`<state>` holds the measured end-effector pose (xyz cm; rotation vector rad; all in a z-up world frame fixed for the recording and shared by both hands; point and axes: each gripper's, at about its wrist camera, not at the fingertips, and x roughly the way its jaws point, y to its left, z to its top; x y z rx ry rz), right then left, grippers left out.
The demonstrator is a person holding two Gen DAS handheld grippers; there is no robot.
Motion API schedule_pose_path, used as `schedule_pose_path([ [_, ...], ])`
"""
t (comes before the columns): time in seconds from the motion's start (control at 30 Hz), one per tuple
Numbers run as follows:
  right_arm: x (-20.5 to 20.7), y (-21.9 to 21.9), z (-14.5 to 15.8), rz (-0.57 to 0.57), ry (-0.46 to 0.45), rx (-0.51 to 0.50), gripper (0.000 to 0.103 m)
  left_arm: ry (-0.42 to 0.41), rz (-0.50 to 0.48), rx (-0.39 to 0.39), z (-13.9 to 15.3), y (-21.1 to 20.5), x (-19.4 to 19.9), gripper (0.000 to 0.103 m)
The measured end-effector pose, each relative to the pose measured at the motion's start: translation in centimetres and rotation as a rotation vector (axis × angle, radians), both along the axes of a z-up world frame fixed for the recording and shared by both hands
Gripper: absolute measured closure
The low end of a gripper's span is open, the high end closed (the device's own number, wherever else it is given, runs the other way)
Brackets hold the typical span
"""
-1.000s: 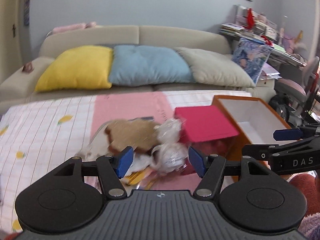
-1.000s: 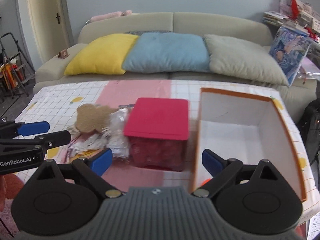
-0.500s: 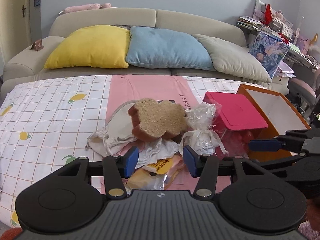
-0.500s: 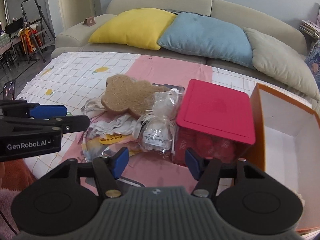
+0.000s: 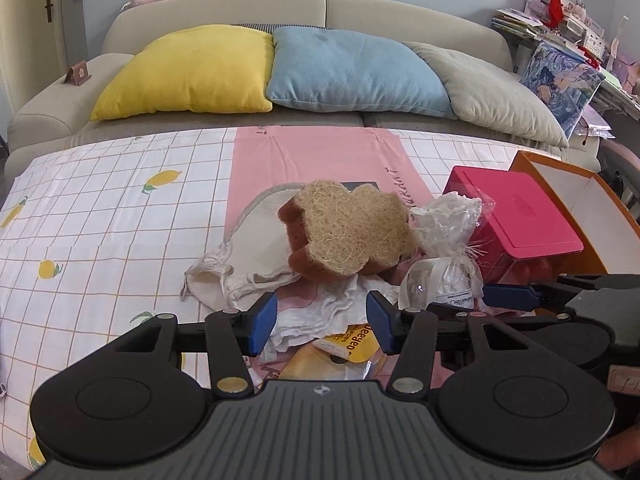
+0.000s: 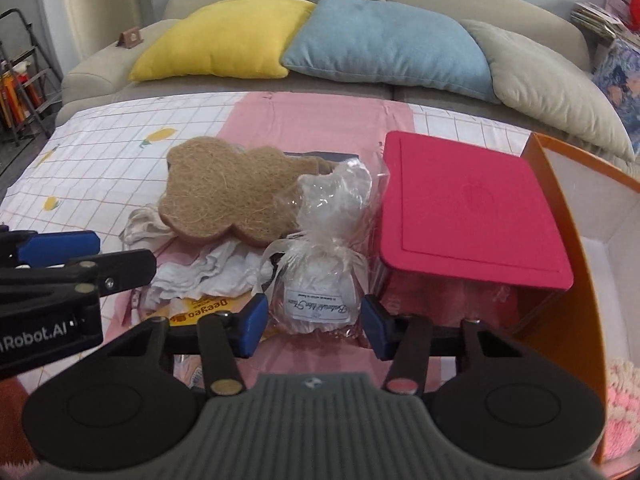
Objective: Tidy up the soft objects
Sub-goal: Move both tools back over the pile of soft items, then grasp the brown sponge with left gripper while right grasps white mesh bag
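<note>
A heap of soft things lies on the pink strip down the middle of a counter spread with a white checked cloth (image 5: 100, 240) printed with lemons. On top sits a flat bear-shaped sponge (image 5: 352, 232), coarse tan fibre on its face with a reddish-brown foam edge, tilted up on its near side. Under it to the left is a limp cream drawstring bag (image 5: 256, 256), and nearer lies crumpled white cloth (image 5: 320, 308) over a glossy yellow packet (image 5: 352, 344). Right of the sponge stands a crinkled clear plastic pouch (image 6: 320, 276), tied at the neck, with white filling and a printed label.

The left gripper (image 5: 320, 322) hovers over the white cloth with its jaws partly open and nothing pressed between the blue pads. The right gripper (image 6: 312, 322) has its jaws closing, one either side of the pouch's base; the pads do not appear to press it.

Further right is a smooth magenta-lidded box (image 6: 468, 208) with translucent red walls, and beyond it an orange carton (image 6: 576, 248) with a white inside.

The right wrist view alone shows the pouch label clearly, something pink and fluffy at the far right edge (image 6: 624, 400), and a folding ladder at the left; the left wrist view alone shows cluttered shelves at the far right. Both show a beige sofa (image 5: 320, 8) with yellow, blue and grey cushions.
</note>
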<state>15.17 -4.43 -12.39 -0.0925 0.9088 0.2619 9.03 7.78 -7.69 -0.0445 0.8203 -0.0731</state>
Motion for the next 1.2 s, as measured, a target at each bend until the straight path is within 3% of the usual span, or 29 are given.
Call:
schedule_pose_path([
  [0.07, 0.2, 0.3, -0.5, -0.021, -0.001, -0.002, 0.053, 0.002, -0.002, 0.007, -0.1, 0.2, 0.6, 0.038],
  [0.1, 0.3, 0.5, -0.7, -0.028, 0.001, -0.006, 0.058, 0.004, -0.007, 0.006, -0.1, 0.3, 0.8, 0.036],
  [0.27, 0.6, -0.1, -1.3, -0.019, 0.021, 0.000, 0.095, -0.004, -0.030, 0.007, -0.3, 0.3, 2.5, 0.028],
  [0.47, -0.6, -1.1, -0.3, 0.047, 0.023, 0.008, 0.097, -0.036, -0.011, -0.016, -1.0, 1.3, 5.4, 0.016],
  [0.7, -0.9, -1.5, -0.1, 0.058, 0.029, 0.008, 0.097, 0.038, -0.046, -0.179, -3.5, 3.1, 8.3, 0.015],
  [0.8, -1.2, -1.7, 0.0, 0.062, 0.025, 0.004, 0.097, 0.039, -0.048, -0.240, -3.4, 3.0, 8.3, 0.030],
  [0.83, -1.3, -1.7, 0.0, 0.063, 0.023, 0.002, 0.097, 0.047, -0.046, -0.242, -3.3, 2.8, 8.4, 0.042],
  [1.03, -2.1, -2.4, 0.9, 0.075, 0.003, 0.013, 0.097, -0.020, -0.057, -0.203, -1.0, 1.3, 6.0, 0.066],
  [1.2, -3.5, -3.6, 2.2, 0.102, 0.005, 0.026, 0.098, -0.086, -0.060, -0.132, 1.6, -0.3, 2.3, 0.068],
])
